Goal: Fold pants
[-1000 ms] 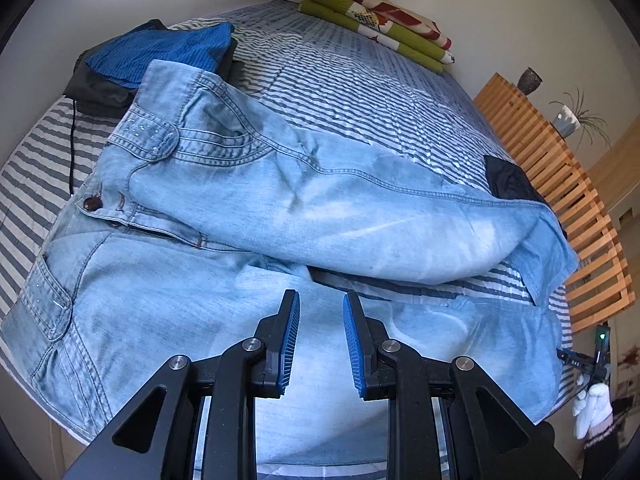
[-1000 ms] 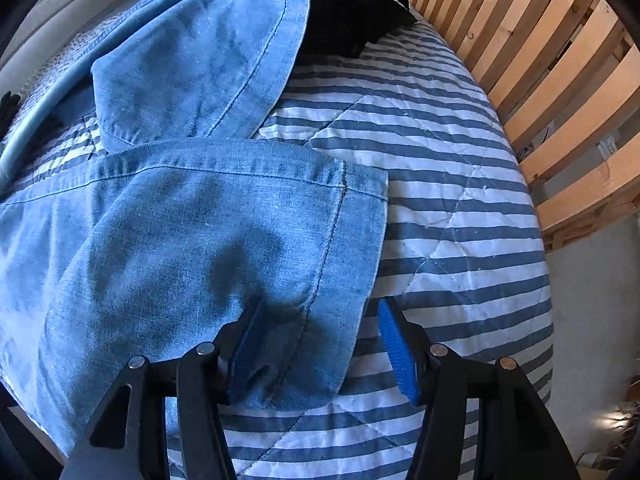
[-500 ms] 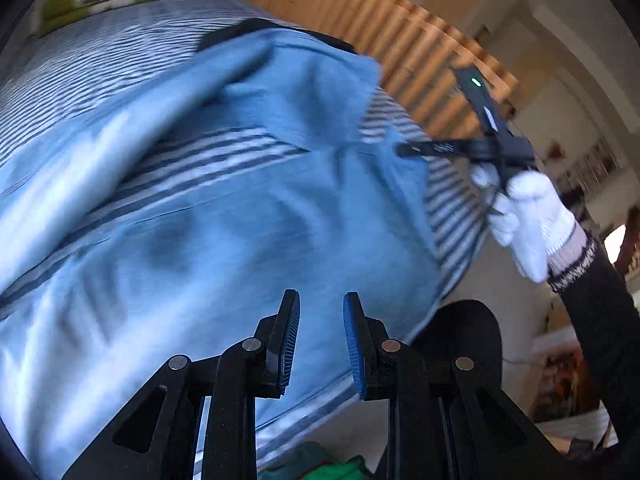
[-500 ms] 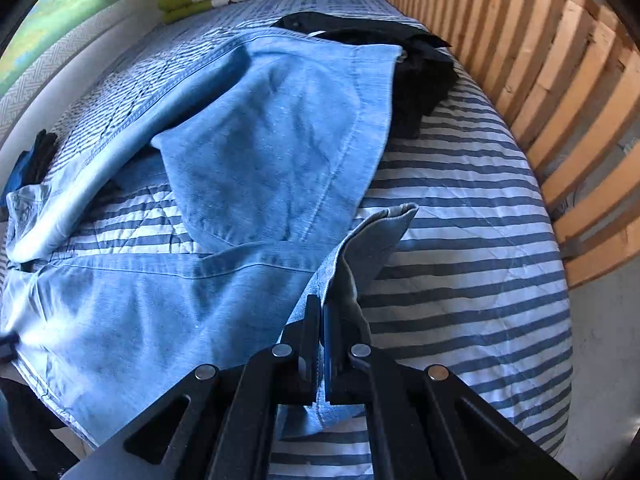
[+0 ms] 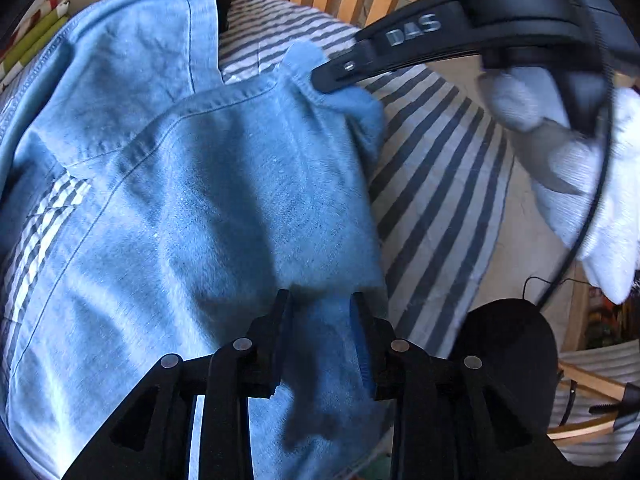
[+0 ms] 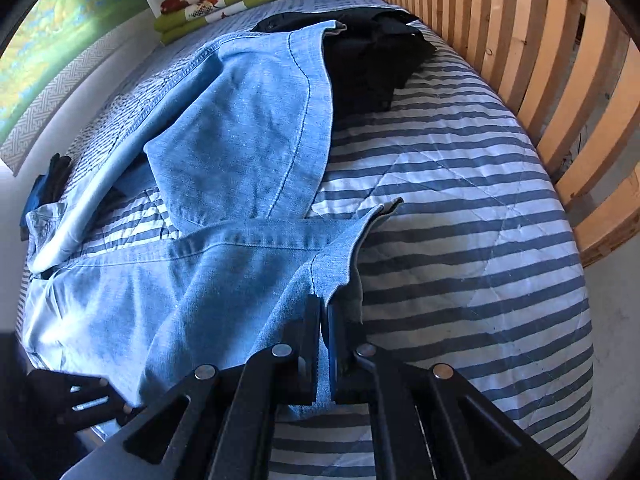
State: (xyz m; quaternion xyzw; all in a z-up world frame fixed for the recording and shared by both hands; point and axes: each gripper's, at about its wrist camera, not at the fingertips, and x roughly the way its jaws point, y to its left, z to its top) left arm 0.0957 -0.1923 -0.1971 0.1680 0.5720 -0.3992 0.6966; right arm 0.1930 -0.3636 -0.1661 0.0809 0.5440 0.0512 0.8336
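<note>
Right gripper (image 6: 324,320) clamped on jeans (image 6: 208,280) hem; left gripper (image 5: 320,316) jaws just widened, astride denim

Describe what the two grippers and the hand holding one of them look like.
Both are matte black plastic. The left gripper has angular linkage arms with silver rivets and blue pads inside its fingers. The right gripper has the same arms and rivets; in the left view its finger carries pale "DAS" lettering, a thin black cable trails from it, and the hand on it wears a white knit glove.

pants (image 6: 240,152) on bed (image 6: 460,208) (beside headboard (image 6: 560,92))
</note>
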